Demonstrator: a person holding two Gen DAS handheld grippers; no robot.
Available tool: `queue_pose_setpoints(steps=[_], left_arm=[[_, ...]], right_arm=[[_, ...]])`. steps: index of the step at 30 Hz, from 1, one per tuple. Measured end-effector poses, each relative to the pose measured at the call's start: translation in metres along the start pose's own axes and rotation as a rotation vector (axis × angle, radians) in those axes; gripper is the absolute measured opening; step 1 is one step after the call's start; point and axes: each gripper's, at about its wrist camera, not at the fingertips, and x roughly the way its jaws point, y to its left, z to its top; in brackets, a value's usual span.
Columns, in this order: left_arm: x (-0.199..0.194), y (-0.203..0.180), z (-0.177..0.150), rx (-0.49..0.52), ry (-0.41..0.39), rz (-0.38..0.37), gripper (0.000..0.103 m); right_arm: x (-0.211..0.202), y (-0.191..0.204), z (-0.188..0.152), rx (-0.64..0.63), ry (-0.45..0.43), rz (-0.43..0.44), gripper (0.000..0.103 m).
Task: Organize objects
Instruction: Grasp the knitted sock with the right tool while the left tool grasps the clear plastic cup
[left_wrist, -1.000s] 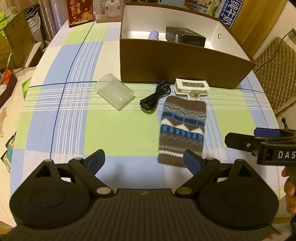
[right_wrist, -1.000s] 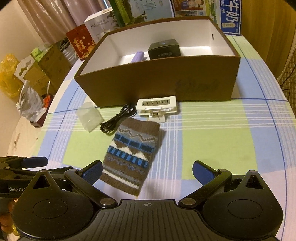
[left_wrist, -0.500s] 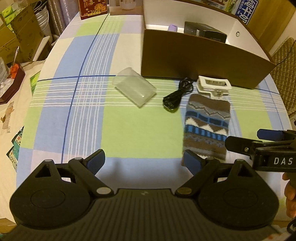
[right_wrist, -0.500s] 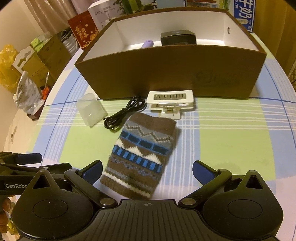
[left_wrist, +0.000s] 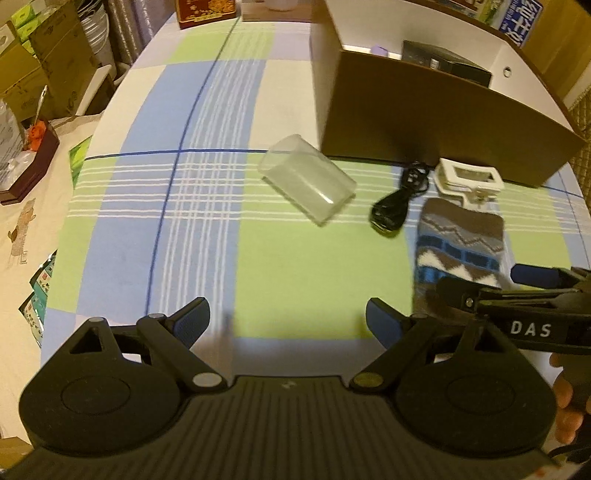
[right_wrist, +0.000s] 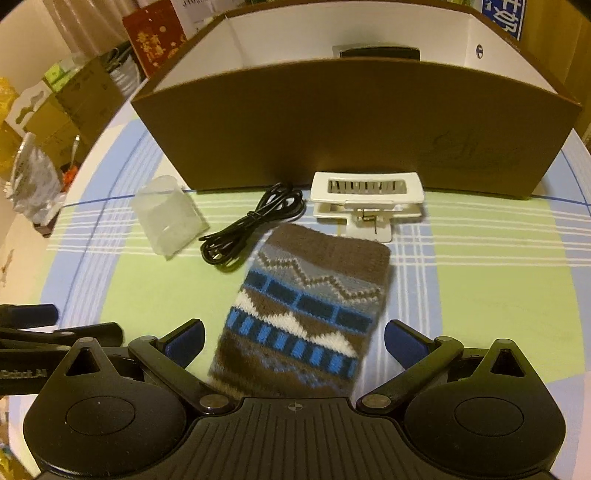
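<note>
The right gripper (right_wrist: 293, 341) is held wide apart and empty, and has been brought forward over the last second so that the near end of the knitted pouch (right_wrist: 314, 306) now lies between its fingers. The left gripper (left_wrist: 288, 319), equally spread and holding nothing, has been swung leftward; the clear plastic container (left_wrist: 308, 188) is now seen at its 12 o'clock, above bare desk (left_wrist: 295, 280). The pouch lies flat on the desk, with the black cable (right_wrist: 255, 227) at its 10 o'clock and the white clip (right_wrist: 365, 197) at its 12 o'clock (just touching its far edge, it seems). Beyond them stands the brown box (right_wrist: 354, 129), already holding some items. A grasp of the pouch appears imminent; nothing has been lifted yet.
</note>
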Motion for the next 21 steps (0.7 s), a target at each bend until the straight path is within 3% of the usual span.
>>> queue_pose_setpoints(steps=[11,16,19,21], left_arm=[[0.013,0.016,0.009,-0.026,0.007,0.007,0.089],[0.02,0.013,0.015,-0.043,-0.007,-0.019,0.089],[0.024,0.009,0.02,-0.058,-0.02,-0.042,0.089],[0.026,0.006,0.024,-0.063,-0.031,-0.053,0.089]], right_arm=[[0.025,0.014,-0.003,-0.056,-0.008,-0.153,0.098],[0.014,0.004,-0.008,-0.083,-0.035,-0.098,0.056],[0.006,-0.005,-0.009,-0.079,-0.034,-0.082,0.037],[0.0,-0.016,-0.01,-0.068,-0.026,-0.075,0.033]])
